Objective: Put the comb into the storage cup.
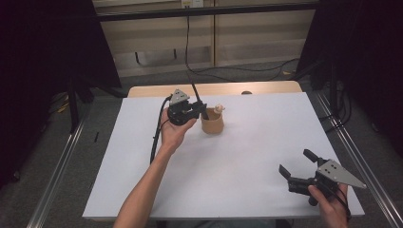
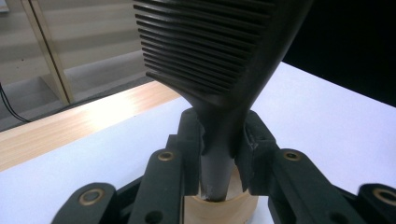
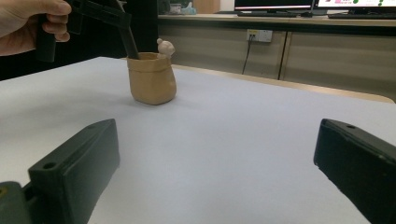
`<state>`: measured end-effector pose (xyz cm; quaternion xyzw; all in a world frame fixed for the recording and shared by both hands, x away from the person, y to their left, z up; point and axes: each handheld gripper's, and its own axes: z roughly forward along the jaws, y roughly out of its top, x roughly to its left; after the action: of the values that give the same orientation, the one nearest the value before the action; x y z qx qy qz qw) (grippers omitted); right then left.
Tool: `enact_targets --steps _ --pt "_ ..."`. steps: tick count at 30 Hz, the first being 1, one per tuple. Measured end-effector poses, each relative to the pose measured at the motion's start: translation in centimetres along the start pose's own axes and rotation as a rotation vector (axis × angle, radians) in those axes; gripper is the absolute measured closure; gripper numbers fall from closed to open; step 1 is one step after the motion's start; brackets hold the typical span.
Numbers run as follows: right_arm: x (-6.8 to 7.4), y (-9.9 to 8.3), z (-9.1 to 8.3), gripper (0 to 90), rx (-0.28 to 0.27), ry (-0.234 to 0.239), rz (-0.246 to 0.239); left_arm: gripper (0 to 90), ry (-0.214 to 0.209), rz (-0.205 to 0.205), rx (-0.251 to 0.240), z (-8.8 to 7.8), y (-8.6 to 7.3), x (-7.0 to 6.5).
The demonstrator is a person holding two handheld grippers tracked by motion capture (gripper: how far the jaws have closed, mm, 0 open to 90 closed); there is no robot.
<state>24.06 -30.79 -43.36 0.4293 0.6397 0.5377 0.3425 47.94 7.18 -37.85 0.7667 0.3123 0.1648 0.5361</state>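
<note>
Right gripper (image 1: 297,167) sits closest, down in the lower right of the high view, jaws spread wide with bare white table (image 1: 247,156) between them and nothing in its grasp. From the right gripper view those two black jaws frame the lower corners, well apart.

Up at the centre of the high view, the left gripper (image 1: 200,107) is clamped on a black comb (image 1: 196,94), jaws narrow around its handle. Look at the left gripper view: the comb (image 2: 210,60) rises straight up between the pads, teeth fanned across the top of the frame, handle end dipping into the tan cup (image 2: 219,207) at the bottom edge.

Over in the right gripper view, upper left, the cup (image 3: 152,78) stands upright on the table, comb handle (image 3: 130,44) slanting into its mouth, the left hand (image 3: 28,23) holding above it. A small pale figure (image 3: 164,47) peeks over the cup's far rim.

Cup and right gripper are well apart.
</note>
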Motion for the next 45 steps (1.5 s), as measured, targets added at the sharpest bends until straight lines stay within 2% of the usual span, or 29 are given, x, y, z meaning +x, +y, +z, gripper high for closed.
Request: enact_targets --steps 5,10,13,22,35,36,43,45 --pt "0.0 0.0 0.0 0.0 0.001 0.001 -0.004 73.1 -0.001 -0.008 0.003 0.2 -0.1 0.1" --pt "0.1 -0.1 0.0 0.0 0.005 0.001 -0.006 73.1 0.016 -0.015 0.010 0.6 -0.7 0.2" --pt "0.1 -0.1 0.1 0.0 0.007 0.004 -0.006 73.1 0.018 -0.007 0.024 0.9 -1.0 0.1" --pt "0.0 -0.2 0.2 0.0 0.014 0.004 -0.008 73.1 0.014 -0.021 0.016 1.2 -1.4 0.1" --pt "0.1 -0.2 0.2 0.0 0.016 0.006 -0.007 73.0 0.018 0.003 0.026 1.6 -2.0 0.1" --pt "0.1 -0.2 0.2 0.0 0.016 0.007 -0.009 73.0 0.017 -0.009 0.023 1.7 -2.1 0.1" --pt "0.1 -0.2 0.2 0.0 0.015 0.008 -0.010 73.0 0.012 -0.016 0.016 1.9 -2.5 0.2" --pt "0.1 -0.2 0.2 0.0 0.014 0.008 -0.010 73.0 0.012 -0.004 0.019 1.9 -2.6 0.2"
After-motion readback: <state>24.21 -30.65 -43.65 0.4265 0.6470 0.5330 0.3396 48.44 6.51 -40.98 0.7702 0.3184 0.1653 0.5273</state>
